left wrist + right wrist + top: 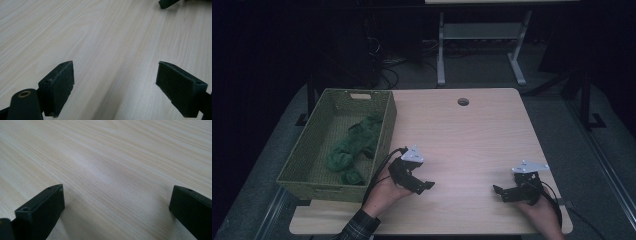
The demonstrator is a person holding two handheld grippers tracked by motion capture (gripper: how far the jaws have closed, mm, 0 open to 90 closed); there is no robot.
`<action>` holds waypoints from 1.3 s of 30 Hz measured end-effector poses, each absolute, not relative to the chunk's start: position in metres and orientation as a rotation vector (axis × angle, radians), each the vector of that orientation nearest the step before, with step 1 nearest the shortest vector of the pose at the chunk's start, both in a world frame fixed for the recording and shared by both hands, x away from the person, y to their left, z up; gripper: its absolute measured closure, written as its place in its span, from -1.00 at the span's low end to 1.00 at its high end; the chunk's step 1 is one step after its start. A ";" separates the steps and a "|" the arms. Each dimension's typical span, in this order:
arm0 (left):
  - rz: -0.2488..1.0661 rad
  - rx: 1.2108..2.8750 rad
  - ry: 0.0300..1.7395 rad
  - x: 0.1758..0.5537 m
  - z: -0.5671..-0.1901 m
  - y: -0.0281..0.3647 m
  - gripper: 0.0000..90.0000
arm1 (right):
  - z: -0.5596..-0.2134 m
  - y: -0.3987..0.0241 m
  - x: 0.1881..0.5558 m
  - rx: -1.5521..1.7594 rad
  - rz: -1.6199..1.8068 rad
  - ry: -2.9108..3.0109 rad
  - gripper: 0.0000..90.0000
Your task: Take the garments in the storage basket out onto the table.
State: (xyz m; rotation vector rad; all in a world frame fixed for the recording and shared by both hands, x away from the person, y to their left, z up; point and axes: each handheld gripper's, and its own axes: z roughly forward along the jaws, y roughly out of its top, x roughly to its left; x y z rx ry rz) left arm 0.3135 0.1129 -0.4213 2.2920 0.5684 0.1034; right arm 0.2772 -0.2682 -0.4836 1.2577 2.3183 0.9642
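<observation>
As both gape, left tongs (424,187), right tongs (499,192) — pale woodgrain table (472,135)

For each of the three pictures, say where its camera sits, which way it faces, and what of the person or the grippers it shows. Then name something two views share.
High view: above the person's side, facing forward and down on the table and basket; both hands, left gripper, right gripper.
Left gripper view: rides the left gripper, low over wood; jaws apart.
Right gripper view: rides the right gripper; jaws apart.
Shared: the pale tabletop.

basket (314,145): left table edge, green cloth (354,147) inside
left gripper (424,186): beside basket
right gripper (498,190): near right edge
</observation>
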 end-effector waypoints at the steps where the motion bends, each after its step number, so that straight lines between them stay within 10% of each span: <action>1: 0.099 2.291 0.572 0.313 -0.420 0.113 -0.69 | -0.484 -0.268 0.277 1.258 0.964 2.318 -1.00; 39: 0.108 2.301 0.526 0.334 -0.365 0.123 -0.69 | -0.484 -0.268 0.277 1.258 0.965 2.317 -1.00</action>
